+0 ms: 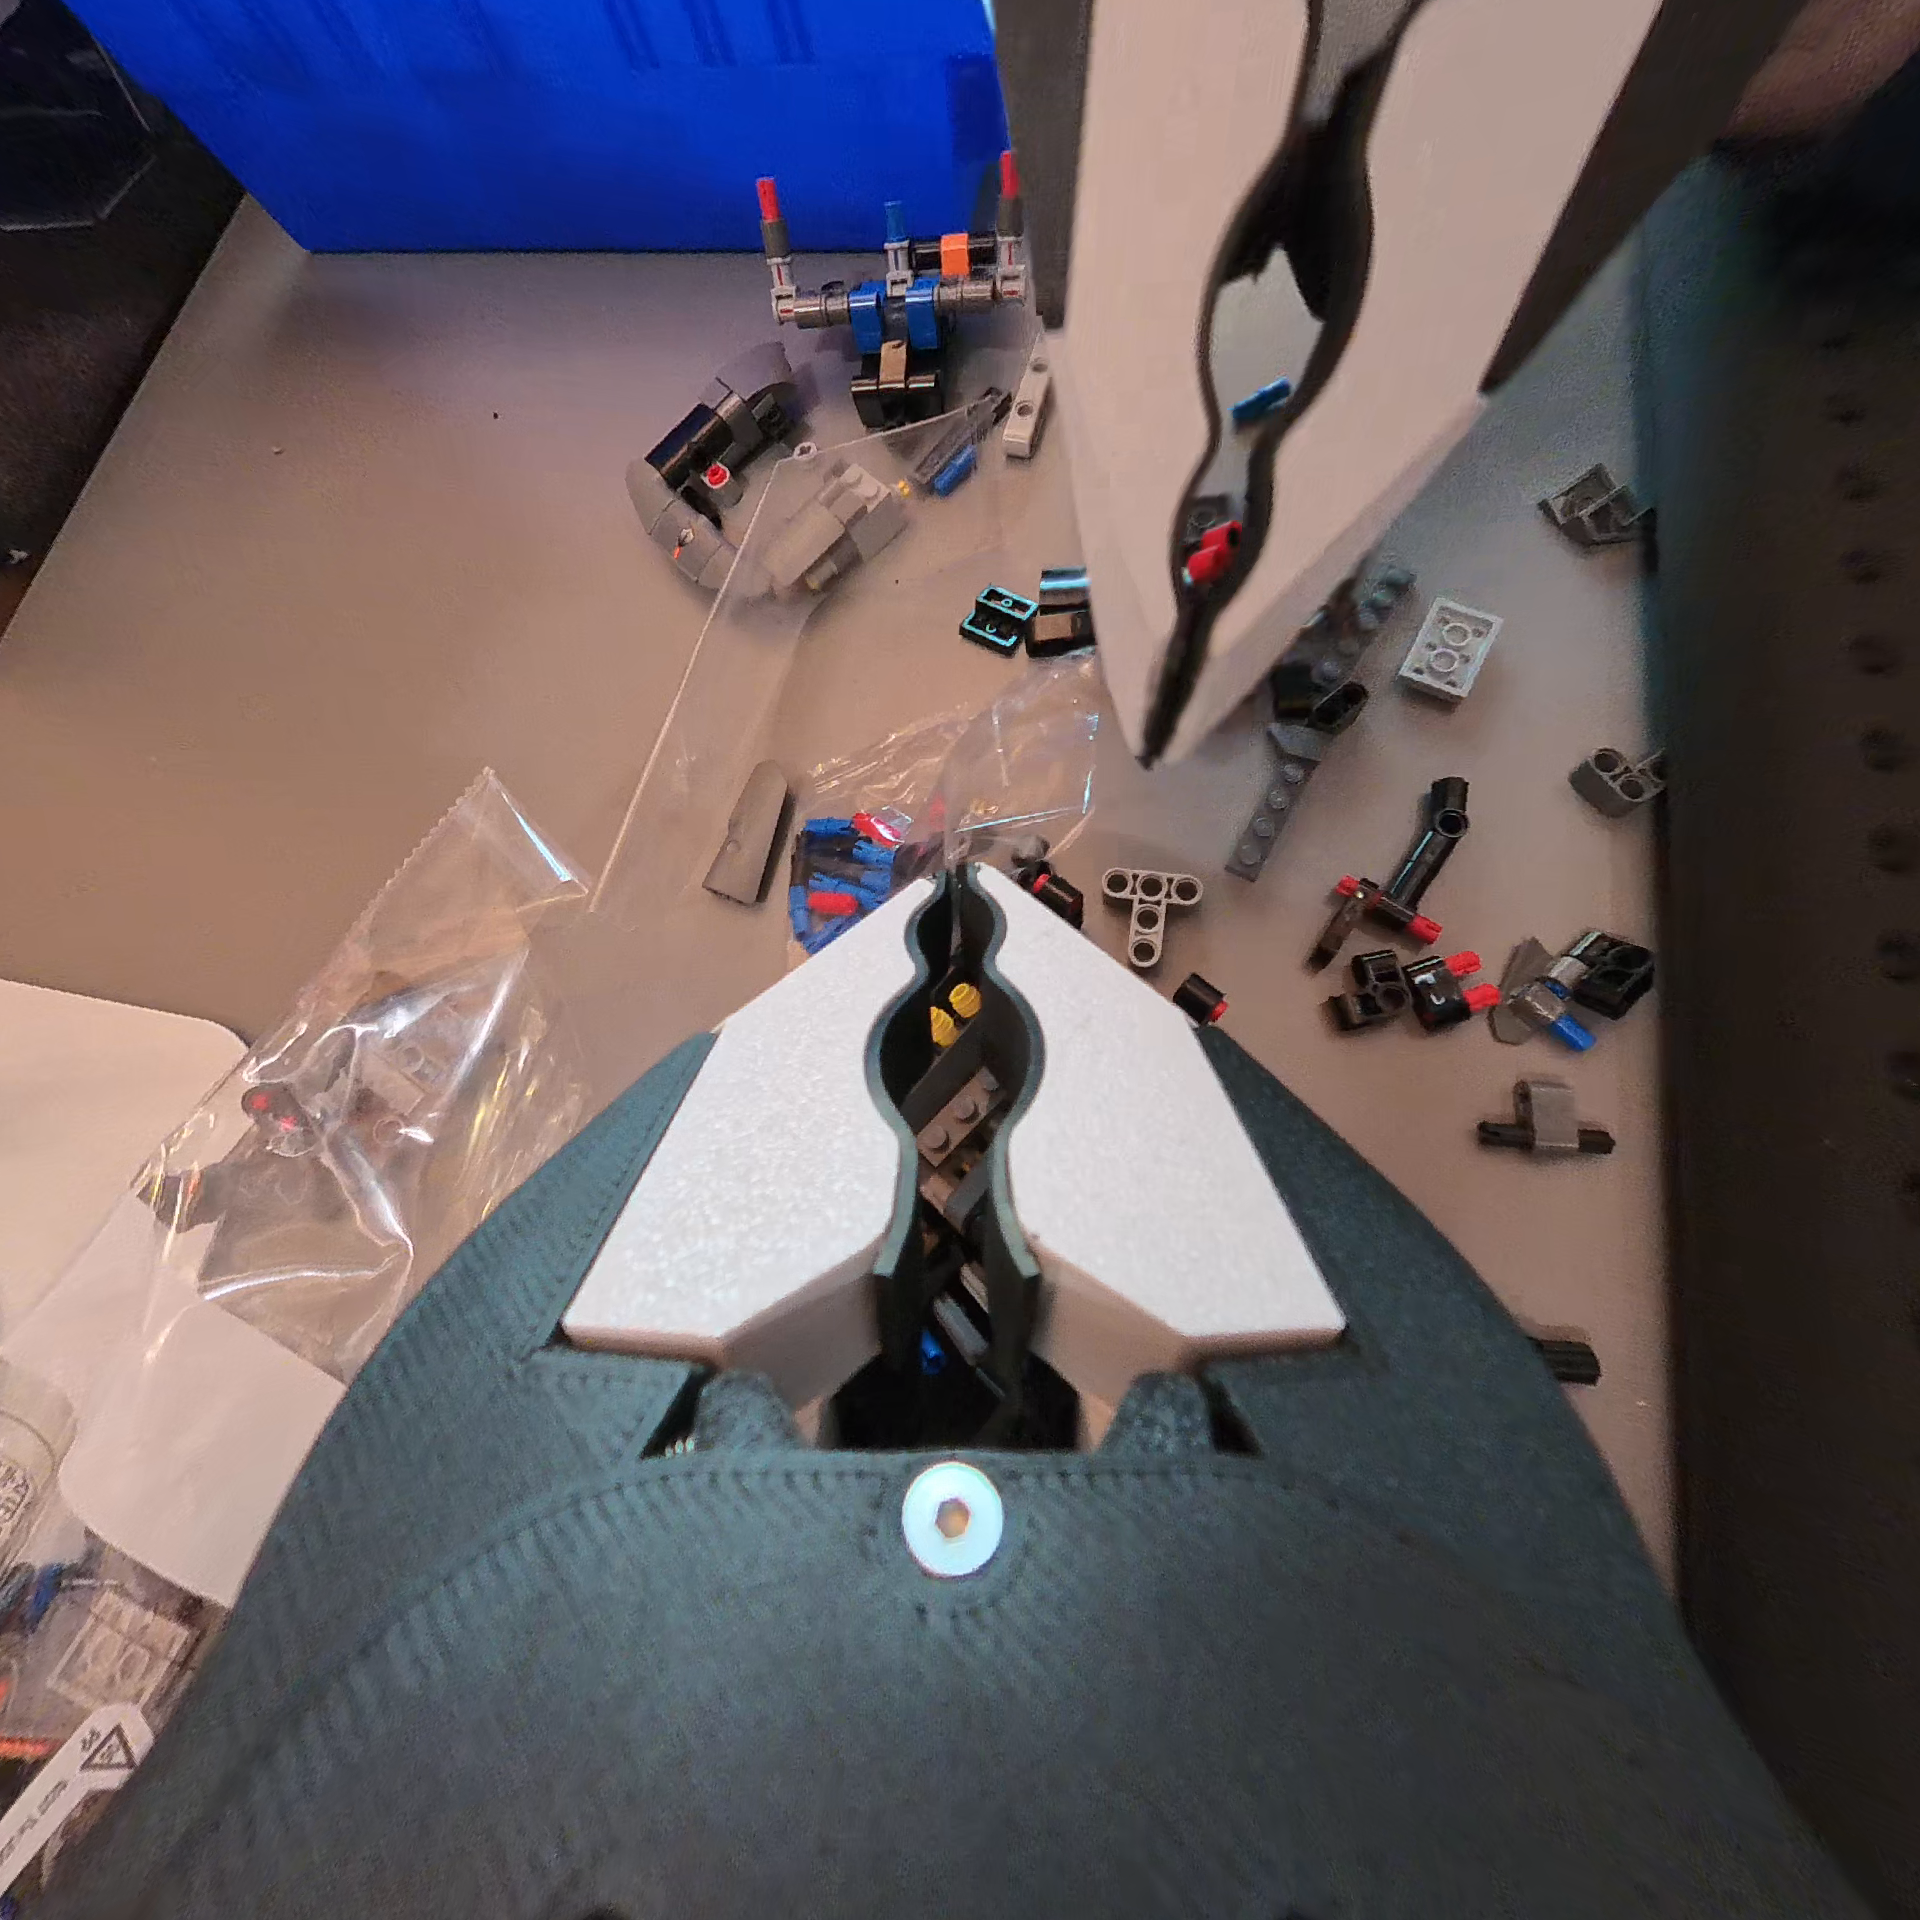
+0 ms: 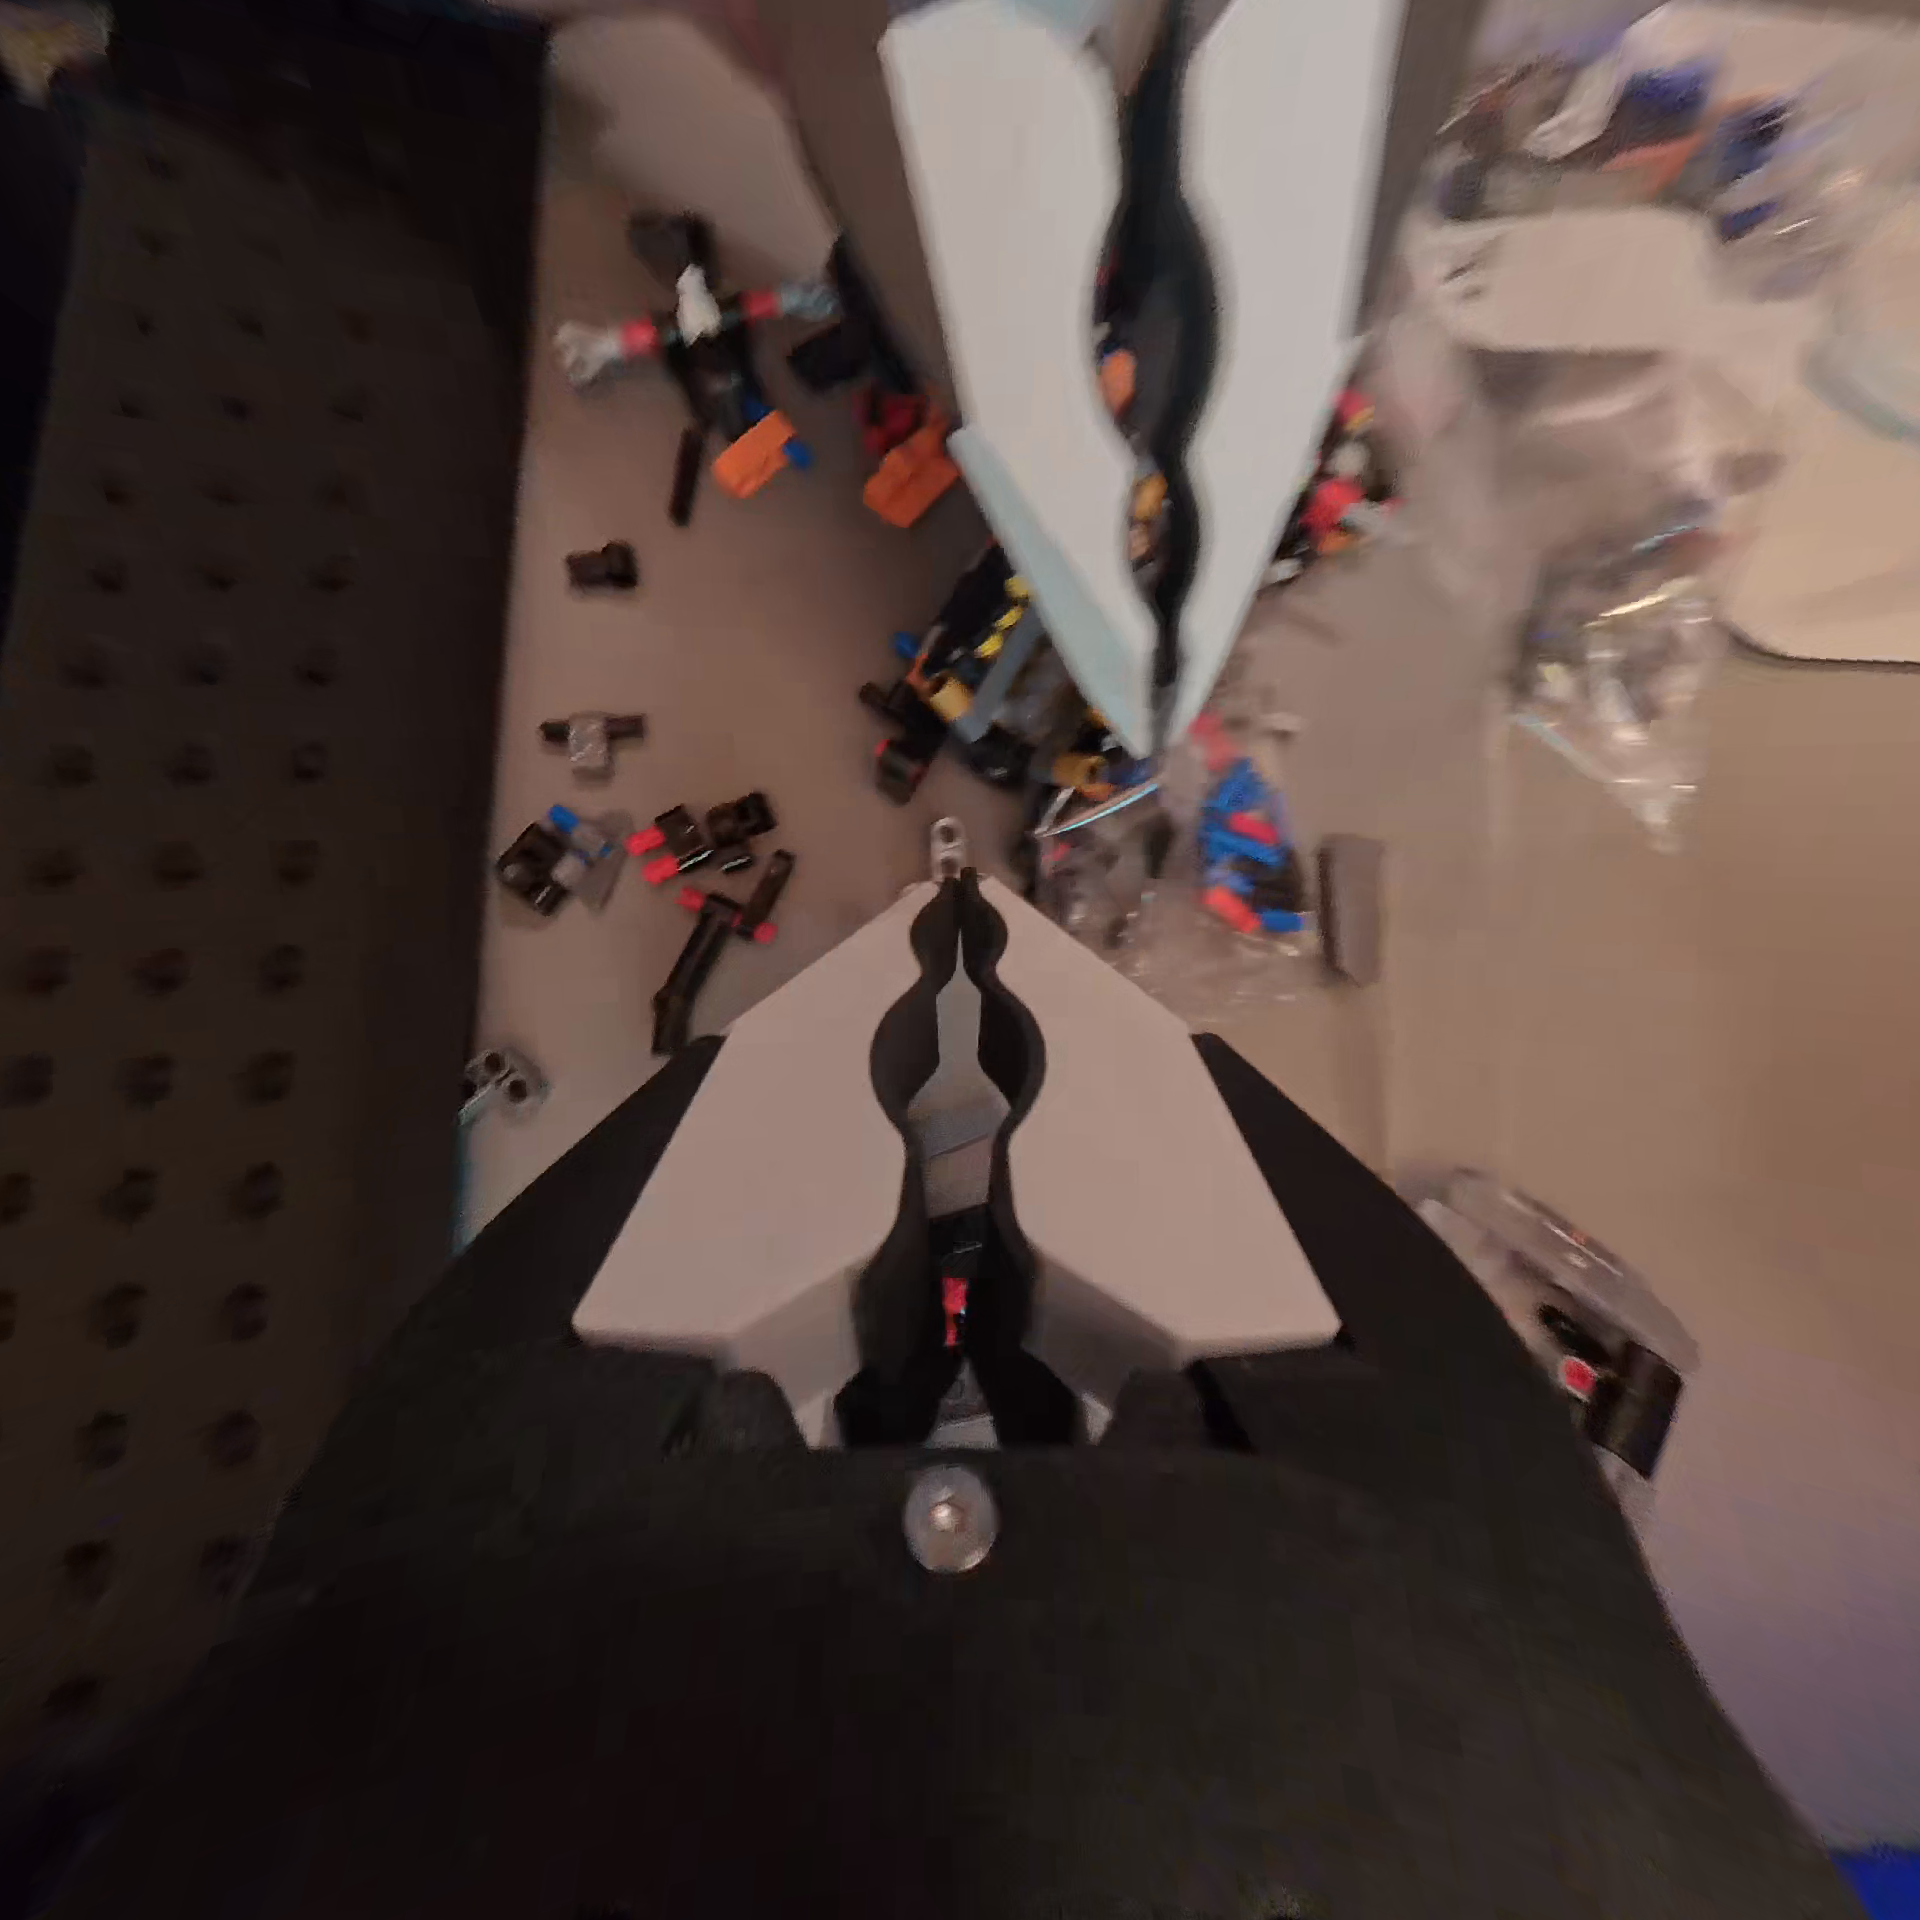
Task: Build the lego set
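My left gripper (image 1: 961, 883) is shut on the edge of a small clear plastic bag (image 1: 1023, 748) that holds blue and red pins. The bag hangs down to the grey table (image 1: 312, 623). The right wrist view shows this gripper (image 2: 1162, 738) from the far side, with the bag (image 2: 1247, 862) at its tips. My right gripper (image 2: 958, 888) is shut. In the left wrist view it (image 1: 1151, 748) hovers above the table with nothing between its tips. A light grey T-shaped beam (image 1: 1151, 906) lies on the table below it. The beam's stem end (image 2: 943, 844) shows just past the right tips.
A partly built model (image 1: 894, 301) stands in front of a blue bin (image 1: 540, 114). Several loose black, red and grey pieces (image 1: 1423, 977) lie to the right, near a black perforated board (image 2: 239, 727). More clear bags (image 1: 343, 1091) lie to the left. A black and yellow assembly (image 2: 977, 644) sits under the left gripper. My hands' fingertips stand some 5 cm from each other.
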